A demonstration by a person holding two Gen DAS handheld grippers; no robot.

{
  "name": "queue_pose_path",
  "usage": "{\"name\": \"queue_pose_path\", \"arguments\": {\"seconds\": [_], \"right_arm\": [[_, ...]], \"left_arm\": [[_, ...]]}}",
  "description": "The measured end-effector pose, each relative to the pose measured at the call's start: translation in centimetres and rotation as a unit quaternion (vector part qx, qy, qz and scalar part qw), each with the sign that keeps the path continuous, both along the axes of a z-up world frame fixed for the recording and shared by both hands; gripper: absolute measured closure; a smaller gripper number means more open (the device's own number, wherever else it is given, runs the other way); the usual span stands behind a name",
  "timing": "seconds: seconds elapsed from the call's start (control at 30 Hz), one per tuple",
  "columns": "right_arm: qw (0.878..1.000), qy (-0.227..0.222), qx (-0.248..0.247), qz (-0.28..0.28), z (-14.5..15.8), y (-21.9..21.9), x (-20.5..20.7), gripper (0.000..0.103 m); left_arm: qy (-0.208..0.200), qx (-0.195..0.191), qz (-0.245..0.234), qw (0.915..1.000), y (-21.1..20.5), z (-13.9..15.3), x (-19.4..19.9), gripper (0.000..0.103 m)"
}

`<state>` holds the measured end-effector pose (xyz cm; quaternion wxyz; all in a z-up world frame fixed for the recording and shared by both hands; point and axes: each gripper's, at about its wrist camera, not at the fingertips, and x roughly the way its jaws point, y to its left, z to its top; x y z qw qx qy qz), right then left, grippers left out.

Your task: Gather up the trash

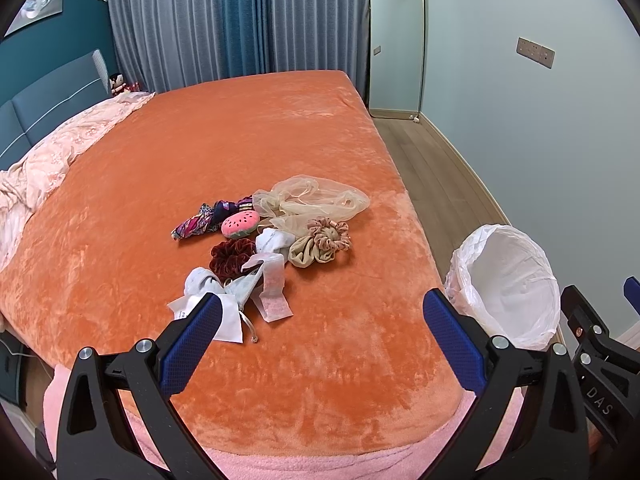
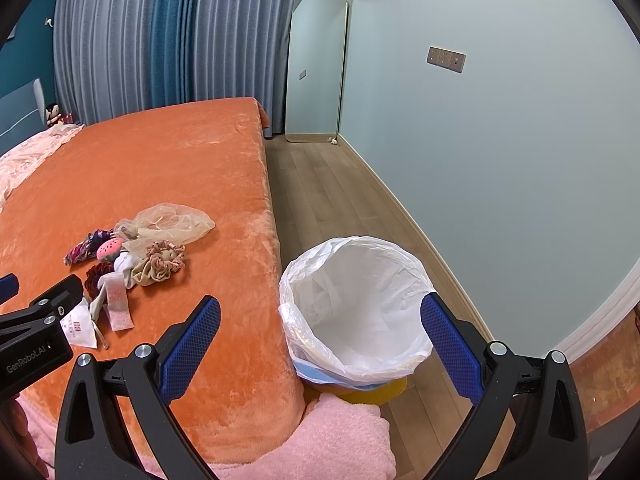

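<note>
A pile of small items lies on the orange bed [image 1: 240, 152]: white paper wrappers [image 1: 228, 322], a pink-and-white sachet strip [image 1: 274, 292], scrunchies [image 1: 330, 234], a watermelon plush [image 1: 239, 224] and a sheer mesh bag [image 1: 316, 198]. The pile also shows in the right wrist view [image 2: 132, 264]. A bin with a white liner [image 2: 356, 308] stands on the floor by the bed's right edge, also in the left wrist view [image 1: 508, 280]. My left gripper [image 1: 322, 312] is open and empty, just short of the wrappers. My right gripper [image 2: 320, 316] is open and empty, over the bin's near rim.
A pink blanket [image 2: 340, 436] hangs at the bed's near edge. A pink quilt [image 1: 60, 156] lies at the far left by the headboard. A mirror [image 2: 316, 68] leans on the far wall. Wooden floor [image 2: 332, 192] runs between bed and wall.
</note>
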<state>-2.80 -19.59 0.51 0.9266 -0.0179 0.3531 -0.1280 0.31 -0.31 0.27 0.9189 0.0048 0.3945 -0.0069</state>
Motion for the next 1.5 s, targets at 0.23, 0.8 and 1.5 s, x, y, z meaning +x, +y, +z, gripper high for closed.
{"name": "queue_pose_path", "arguments": {"seconds": [0.23,0.8,1.5], "right_arm": [[1.0,-0.004,-0.008,-0.008,0.4,0.2,0.2,0.007],[0.999,-0.007,0.017,0.037,-1.6,5.6,1.5,0.007],[0.985,0.055,0.101,0.13,-8.1,15.2,9.5,0.007]], "left_arm": [[0.003,0.0,0.003,1.0,0.6,0.0,0.1,0.007],[0.006,-0.009,0.065,0.9978,7.6,-3.7,1.3,0.007],[0.099,-0.068,0.111,0.9866,18.7,-12.8,6.1,0.007]]}}
